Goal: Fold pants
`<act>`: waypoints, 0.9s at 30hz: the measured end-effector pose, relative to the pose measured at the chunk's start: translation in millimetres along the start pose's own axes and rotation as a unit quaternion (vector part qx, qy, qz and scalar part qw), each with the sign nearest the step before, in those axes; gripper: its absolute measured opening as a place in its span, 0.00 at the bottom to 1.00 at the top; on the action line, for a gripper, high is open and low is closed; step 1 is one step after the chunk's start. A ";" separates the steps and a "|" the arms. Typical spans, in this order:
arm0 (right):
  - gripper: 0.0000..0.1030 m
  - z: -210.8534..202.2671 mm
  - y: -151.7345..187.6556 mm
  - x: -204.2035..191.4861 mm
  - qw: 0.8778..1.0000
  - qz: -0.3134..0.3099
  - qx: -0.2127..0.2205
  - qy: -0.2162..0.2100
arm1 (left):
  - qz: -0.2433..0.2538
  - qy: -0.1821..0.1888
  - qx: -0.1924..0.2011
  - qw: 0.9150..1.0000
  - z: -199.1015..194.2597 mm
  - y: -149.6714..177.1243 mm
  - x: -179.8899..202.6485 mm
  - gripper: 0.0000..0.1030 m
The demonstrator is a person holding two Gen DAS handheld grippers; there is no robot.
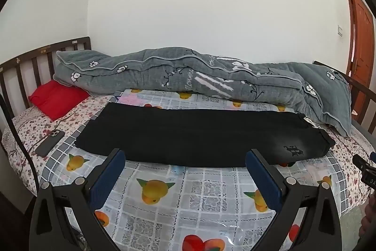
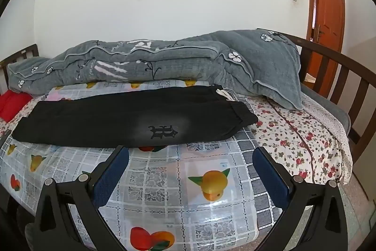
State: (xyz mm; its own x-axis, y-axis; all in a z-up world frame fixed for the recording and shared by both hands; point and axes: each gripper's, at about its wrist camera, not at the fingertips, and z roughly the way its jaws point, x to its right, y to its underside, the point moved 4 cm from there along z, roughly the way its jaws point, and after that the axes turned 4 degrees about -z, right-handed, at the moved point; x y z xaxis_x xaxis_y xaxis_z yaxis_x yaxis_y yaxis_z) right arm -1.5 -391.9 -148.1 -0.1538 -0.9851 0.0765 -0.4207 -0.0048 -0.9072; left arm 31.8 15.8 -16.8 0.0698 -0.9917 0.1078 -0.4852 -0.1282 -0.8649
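Observation:
Black pants [image 1: 199,133] lie flat on the bed, folded lengthwise with one leg over the other, waistband at the right and leg ends at the left. A dark emblem [image 1: 293,150] marks the hip; it also shows in the right wrist view [image 2: 163,131]. The pants also show in the right wrist view [image 2: 131,119]. My left gripper [image 1: 185,155] is open and empty, hovering at the pants' near edge. My right gripper [image 2: 190,152] is open and empty, near the edge below the emblem. The right gripper's tip shows at the left view's right edge [image 1: 363,168].
A plastic fruit-print sheet [image 1: 188,199] covers the mattress under the pants. A rolled grey quilt [image 1: 188,72] lies along the wall behind. A red pillow [image 1: 56,101] and a phone [image 1: 49,142] lie left. Wooden bed rails [image 2: 340,77] stand right, a door [image 2: 329,8] beyond.

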 end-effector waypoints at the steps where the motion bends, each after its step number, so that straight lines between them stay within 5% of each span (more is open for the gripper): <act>1: 1.00 -0.5 0.7 -0.5 1.000 0.000 0.001 0.000 | 0.000 0.000 0.001 1.000 -0.3 -0.4 -0.5 1.00; 27: 1.00 -10.9 -3.5 -3.8 1.000 0.009 0.009 -0.009 | -0.002 -0.006 0.010 1.000 -5.6 0.3 -11.3 1.00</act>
State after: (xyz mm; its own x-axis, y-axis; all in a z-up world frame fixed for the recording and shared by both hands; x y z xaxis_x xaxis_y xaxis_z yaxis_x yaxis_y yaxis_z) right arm -9.3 -386.3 -140.7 -0.1457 -0.9880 0.0522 -0.4020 0.0109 -0.9156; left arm 25.9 26.9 -15.5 0.0820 -0.9910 0.1055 -0.4682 -0.1317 -0.8738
